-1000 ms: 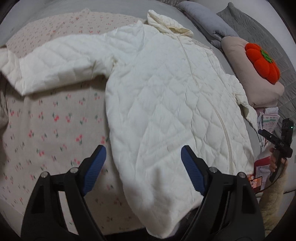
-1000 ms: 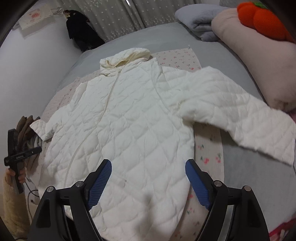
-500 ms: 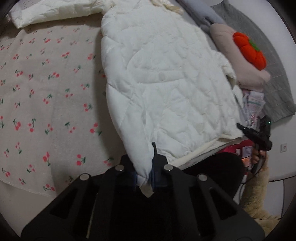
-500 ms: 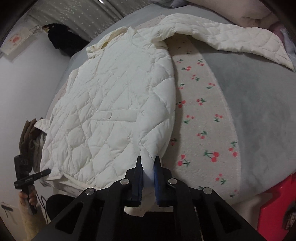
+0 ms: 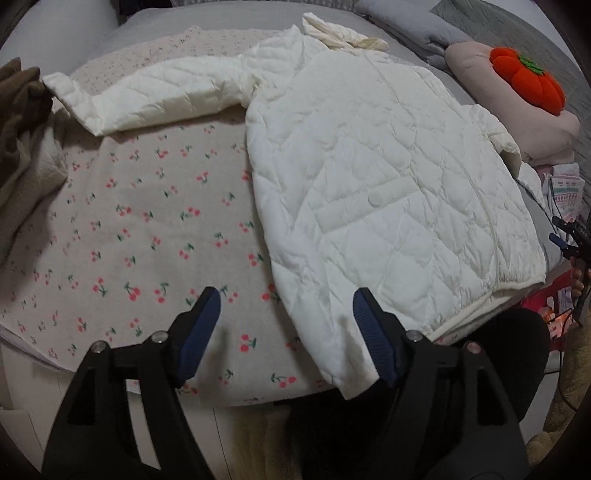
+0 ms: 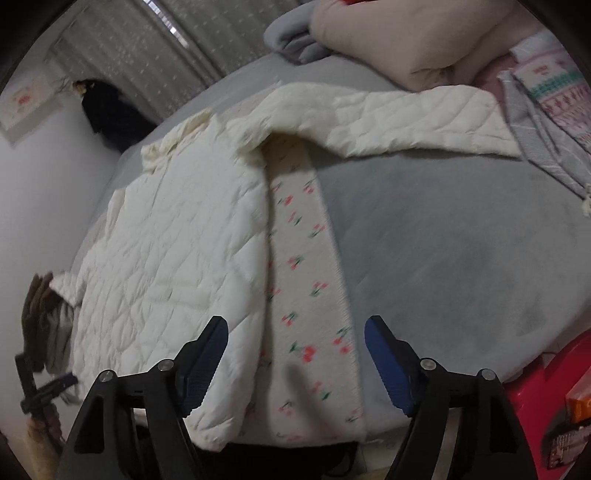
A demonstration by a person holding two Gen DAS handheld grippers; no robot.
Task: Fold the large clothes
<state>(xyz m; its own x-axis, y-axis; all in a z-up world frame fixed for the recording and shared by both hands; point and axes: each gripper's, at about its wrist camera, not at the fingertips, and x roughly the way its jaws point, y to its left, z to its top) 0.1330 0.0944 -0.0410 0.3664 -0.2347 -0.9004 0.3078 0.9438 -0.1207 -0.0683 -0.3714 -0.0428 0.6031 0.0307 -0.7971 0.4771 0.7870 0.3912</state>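
Jacket [image 5: 388, 206], quilted and puffy, lies flat across the bed's [image 6: 443, 240] near edge; likely light, soft, slippery. Both the left gripper [image 5: 284, 332] and right gripper [image 6: 295, 354] gape empty; sleeve cuffs suit grasping.

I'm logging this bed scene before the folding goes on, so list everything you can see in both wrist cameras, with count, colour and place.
quilted jacket: one, cream white, spread on the bed, sleeves out to both sides
cherry-print blanket: one, beige with red cherries, under the jacket
bed sheet: one, grey, under the blanket
pink pillow: one, pale pink, beside the jacket's far sleeve
pumpkin plush: one, orange with green top, on the pink pillow
folded blanket: one, grey, at the head of the bed
brown clothes: one heap, brown, left edge
left gripper: one, black with blue pads, open over the jacket's hem corner
right gripper: one, black with blue pads, open over the cherry-print blanket
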